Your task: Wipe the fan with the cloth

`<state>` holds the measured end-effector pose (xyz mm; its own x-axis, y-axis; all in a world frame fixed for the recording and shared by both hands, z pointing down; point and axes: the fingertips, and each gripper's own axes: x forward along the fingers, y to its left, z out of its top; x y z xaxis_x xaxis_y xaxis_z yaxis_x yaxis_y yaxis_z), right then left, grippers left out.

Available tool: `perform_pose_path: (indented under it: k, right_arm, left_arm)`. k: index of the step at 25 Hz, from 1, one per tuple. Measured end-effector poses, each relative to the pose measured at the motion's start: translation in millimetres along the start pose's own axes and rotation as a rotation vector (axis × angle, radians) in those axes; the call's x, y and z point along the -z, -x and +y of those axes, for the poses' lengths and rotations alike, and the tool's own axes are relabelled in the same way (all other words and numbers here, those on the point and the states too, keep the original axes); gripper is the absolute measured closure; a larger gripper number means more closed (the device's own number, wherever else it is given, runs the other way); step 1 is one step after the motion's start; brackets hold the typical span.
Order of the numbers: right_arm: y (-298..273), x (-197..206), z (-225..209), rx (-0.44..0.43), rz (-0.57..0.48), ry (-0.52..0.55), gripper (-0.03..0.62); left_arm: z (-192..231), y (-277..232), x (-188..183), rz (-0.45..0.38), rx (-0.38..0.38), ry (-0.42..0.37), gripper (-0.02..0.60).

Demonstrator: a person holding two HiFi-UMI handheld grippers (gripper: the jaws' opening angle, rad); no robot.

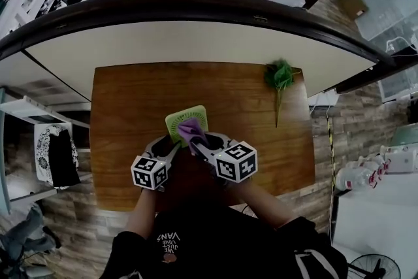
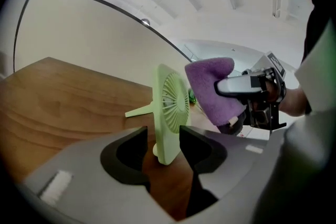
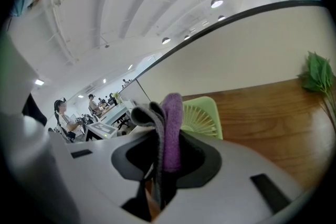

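Observation:
A small light-green fan (image 1: pixel 185 118) stands upright on the wooden table (image 1: pixel 130 108). In the left gripper view the fan (image 2: pixel 169 113) stands edge-on between the jaws of my left gripper (image 2: pixel 164 140); they are open, with a gap showing on the left side. My right gripper (image 1: pixel 198 142) is shut on a purple cloth (image 1: pixel 191 130) and holds it just to the fan's near right. The cloth (image 2: pixel 211 89) hangs a little apart from the fan's grille. In the right gripper view the folded purple-and-grey cloth (image 3: pixel 169 131) is pinched between the jaws, and the fan (image 3: pixel 206 118) shows behind it.
A green leafy sprig (image 1: pixel 279 76) lies at the table's far right corner, seen also as a sprig (image 3: pixel 317 74) in the right gripper view. A curved white counter (image 1: pixel 196 39) with a dark rim runs behind the table. Shelving (image 1: pixel 46 140) stands to the left.

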<state>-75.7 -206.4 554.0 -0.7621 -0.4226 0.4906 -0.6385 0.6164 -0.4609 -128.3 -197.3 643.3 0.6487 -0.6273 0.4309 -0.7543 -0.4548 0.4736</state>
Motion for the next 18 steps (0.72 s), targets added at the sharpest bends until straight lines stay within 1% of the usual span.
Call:
perform_pose_path:
  k: [6, 8, 9, 10, 14, 18]
  right_arm:
    - [-21.8, -6.2, 10.3, -0.048, 0.036, 0.030, 0.494]
    - [-28.6, -6.7, 13.1, -0.060, 0.050, 0.039, 0.494]
    - [-32.0, -6.6, 13.7, -0.063, 0.057, 0.043, 0.494]
    - [-35.4, -6.2, 13.9, -0.064, 0.065, 0.048, 0.494]
    - [-46.1, -3.5, 13.8, -0.068, 0.093, 0.060, 0.494]
    - [-48.9, -2.3, 6.9, -0.050, 0.103, 0.062, 0.494]
  left_arm:
    - [3.2, -8.0, 2.2, 0.010, 0.011, 0.003, 0.406]
    - [2.6, -9.4, 4.0, 0.017, 0.016, -0.001, 0.416]
    - [2.2, -9.9, 4.5, 0.018, 0.021, -0.003, 0.452]
    - [2.0, -10.1, 4.4, 0.018, 0.027, -0.005, 0.468]
    - [3.3, -8.7, 4.6, 0.020, 0.043, -0.006, 0.474]
    - [3.4, -8.9, 5.6, 0.023, 0.046, -0.007, 0.477]
